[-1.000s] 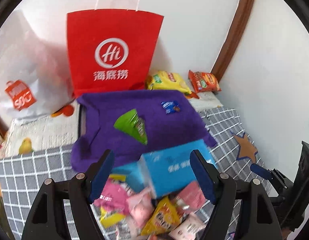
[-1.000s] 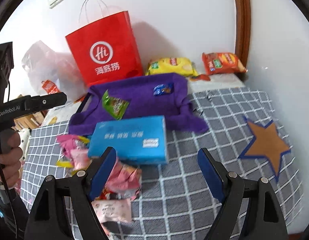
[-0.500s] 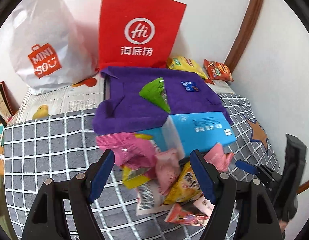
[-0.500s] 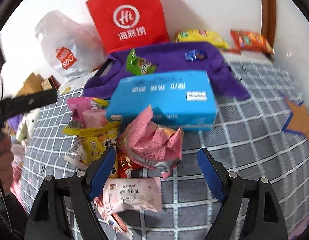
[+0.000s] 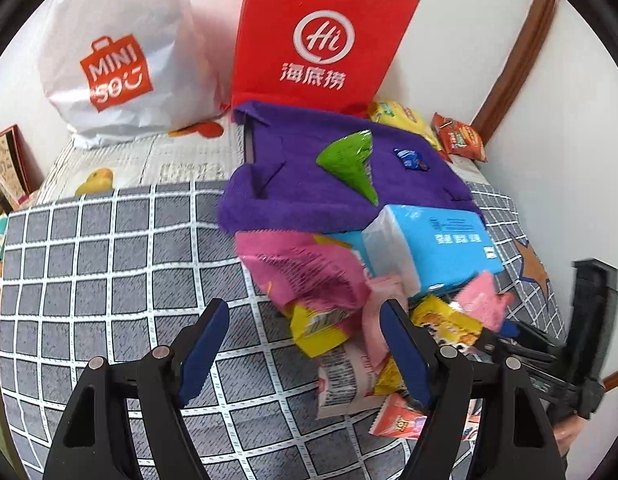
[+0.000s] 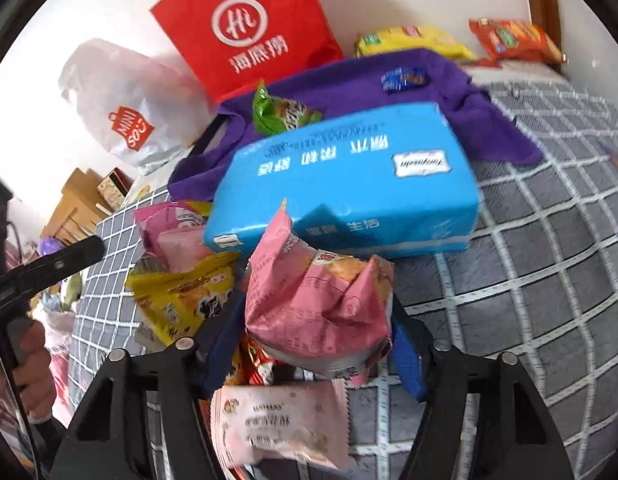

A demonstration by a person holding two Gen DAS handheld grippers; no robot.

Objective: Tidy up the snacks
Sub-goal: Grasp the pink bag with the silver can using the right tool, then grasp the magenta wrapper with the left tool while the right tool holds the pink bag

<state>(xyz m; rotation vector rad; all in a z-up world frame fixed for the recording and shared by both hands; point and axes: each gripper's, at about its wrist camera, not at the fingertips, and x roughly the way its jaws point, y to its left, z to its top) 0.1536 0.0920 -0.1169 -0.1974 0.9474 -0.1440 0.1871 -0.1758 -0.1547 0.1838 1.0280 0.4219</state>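
One pink snack packet [image 6: 317,304] sits between the pads of the right tool [image 6: 315,344], whose jaws have just been closing; whether they press it is hard to tell. It tops a snack pile [image 5: 349,320] by a blue tissue pack [image 6: 349,184] on the checked bedcover [image 5: 109,260]. Left tool [image 5: 303,344] hangs open, empty. Lower packets are partly hidden.

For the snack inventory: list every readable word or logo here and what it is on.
"Hi" and "海底捞": red paper bag.
"MINISO": white plastic bag.
Blue tissue pack: Chinese print upside down, brand label too blurred.
Snack packets, including the pink packet: too small or blurred.
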